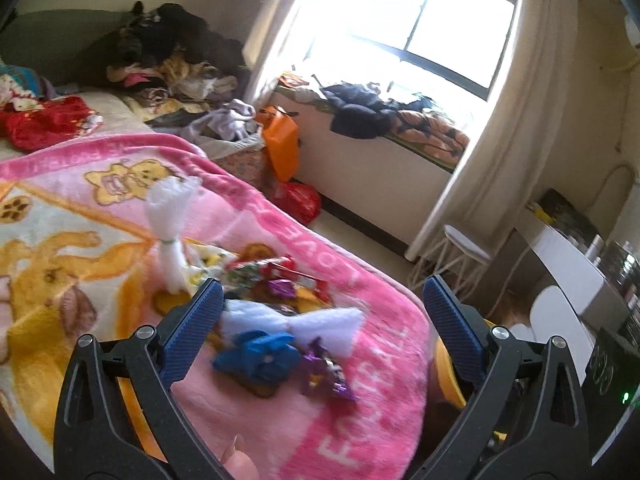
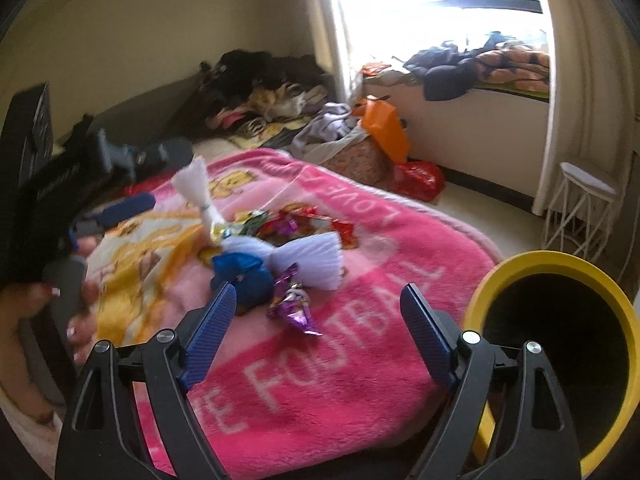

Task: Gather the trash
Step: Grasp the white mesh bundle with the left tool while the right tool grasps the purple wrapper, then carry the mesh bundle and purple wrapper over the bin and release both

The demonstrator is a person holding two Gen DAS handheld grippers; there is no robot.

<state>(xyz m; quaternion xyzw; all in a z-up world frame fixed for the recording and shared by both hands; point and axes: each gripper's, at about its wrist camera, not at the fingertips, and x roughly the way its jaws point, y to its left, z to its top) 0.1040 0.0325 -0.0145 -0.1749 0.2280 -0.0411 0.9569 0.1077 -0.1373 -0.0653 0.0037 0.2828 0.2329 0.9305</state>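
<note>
A small heap of trash lies on a pink cartoon blanket (image 2: 360, 320) spread over the bed: a crumpled blue wrapper (image 2: 244, 276), a purple foil wrapper (image 2: 296, 308) just beside it, two white tissue bundles tied at the middle, one lying flat (image 2: 308, 256) and one standing up (image 2: 198, 190), and a cluster of red and multicoloured candy wrappers (image 2: 296, 220) behind them. The pieces touch or overlap one another near the blanket's middle.

The right gripper (image 2: 316, 304) hovers over the near edge of the blanket, its blue fingers (image 2: 212, 332) spread wide and holding nothing, with the purple wrapper just ahead between them. The left gripper (image 1: 322, 300) also has its fingers (image 1: 192, 332) spread apart and empty, aimed at the same heap; in the right wrist view it comes in from the left, held by a hand (image 2: 76, 312).

A yellow-rimmed bin (image 2: 560, 268) with a dark inside stands beside the bed, at the blanket's right corner. Farther off, piled clothes (image 2: 272, 92) lie at the head of the bed, an orange bag (image 2: 384, 124) and a red bag (image 2: 420, 176) sit on the floor, and a bright window (image 1: 420, 20) has clothes on its sill.
</note>
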